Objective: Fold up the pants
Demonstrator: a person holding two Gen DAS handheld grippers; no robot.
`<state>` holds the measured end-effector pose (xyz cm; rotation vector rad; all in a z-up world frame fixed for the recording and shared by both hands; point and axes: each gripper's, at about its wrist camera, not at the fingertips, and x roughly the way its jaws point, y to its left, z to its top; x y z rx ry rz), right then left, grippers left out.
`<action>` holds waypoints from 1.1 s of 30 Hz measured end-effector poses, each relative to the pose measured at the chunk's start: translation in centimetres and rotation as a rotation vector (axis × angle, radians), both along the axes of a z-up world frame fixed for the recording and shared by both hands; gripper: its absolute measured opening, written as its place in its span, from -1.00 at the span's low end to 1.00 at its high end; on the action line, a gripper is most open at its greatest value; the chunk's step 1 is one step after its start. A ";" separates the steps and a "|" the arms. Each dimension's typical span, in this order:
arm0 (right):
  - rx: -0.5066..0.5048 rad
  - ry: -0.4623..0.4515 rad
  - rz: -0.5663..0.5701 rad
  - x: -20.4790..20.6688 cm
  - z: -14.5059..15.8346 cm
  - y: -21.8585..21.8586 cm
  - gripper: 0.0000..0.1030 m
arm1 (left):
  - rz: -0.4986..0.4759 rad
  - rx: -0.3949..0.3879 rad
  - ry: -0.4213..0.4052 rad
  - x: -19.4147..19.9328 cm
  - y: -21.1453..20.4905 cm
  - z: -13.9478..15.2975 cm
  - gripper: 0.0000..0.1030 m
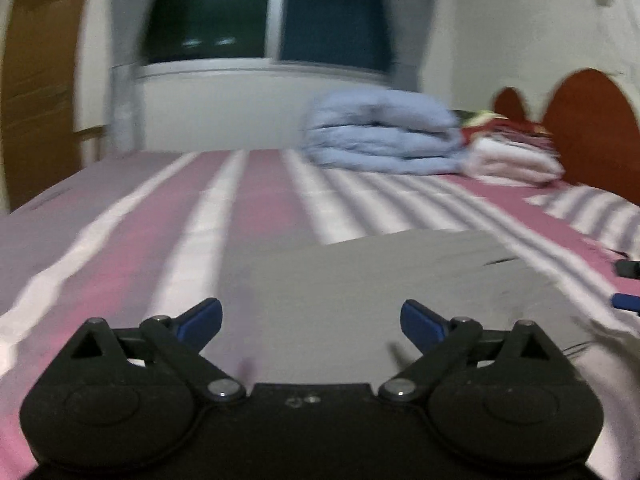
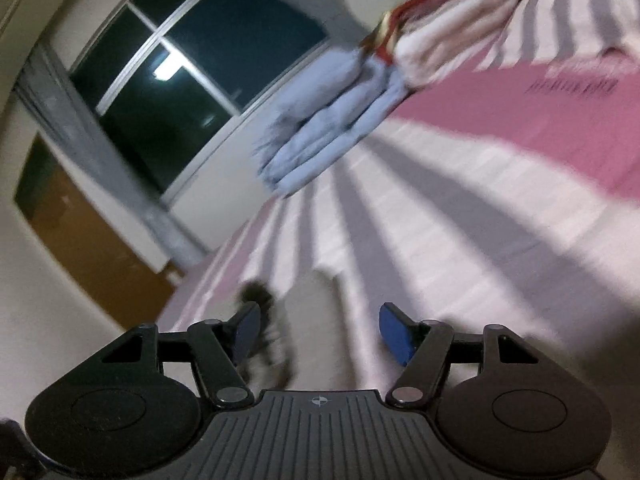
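Observation:
The grey pants (image 1: 360,280) lie flat on the pink and white striped bed sheet (image 1: 132,252), folded into a broad slab. My left gripper (image 1: 311,320) is open and empty, low over the near edge of the pants. Blue and black parts of my right gripper (image 1: 626,284) show at the right edge of the left wrist view. In the tilted, blurred right wrist view my right gripper (image 2: 318,330) is open and empty above the sheet (image 2: 460,208). A pale grey corner with a dark drawstring (image 2: 276,344) lies by its left finger.
A folded light blue quilt (image 1: 384,136) and a stack of white and red blankets (image 1: 516,152) sit at the far side of the bed, by a reddish wooden headboard (image 1: 592,128). A dark window (image 1: 264,16) and a wooden door (image 1: 36,80) stand behind.

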<state>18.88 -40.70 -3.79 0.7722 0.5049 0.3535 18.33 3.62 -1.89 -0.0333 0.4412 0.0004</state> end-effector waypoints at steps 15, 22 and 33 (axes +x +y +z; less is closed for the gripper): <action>0.123 0.122 0.126 4.3 -2.7 9.2 0.72 | 0.189 -0.175 0.019 -2.3 9.4 -2.2 0.82; -0.039 0.127 0.156 5.9 -1.3 12.8 -0.06 | 0.204 -0.210 0.031 -2.3 10.0 -2.7 0.82; 0.019 -0.025 0.101 3.5 1.5 8.4 -0.29 | 0.164 -0.122 0.071 -1.8 7.9 -3.2 0.82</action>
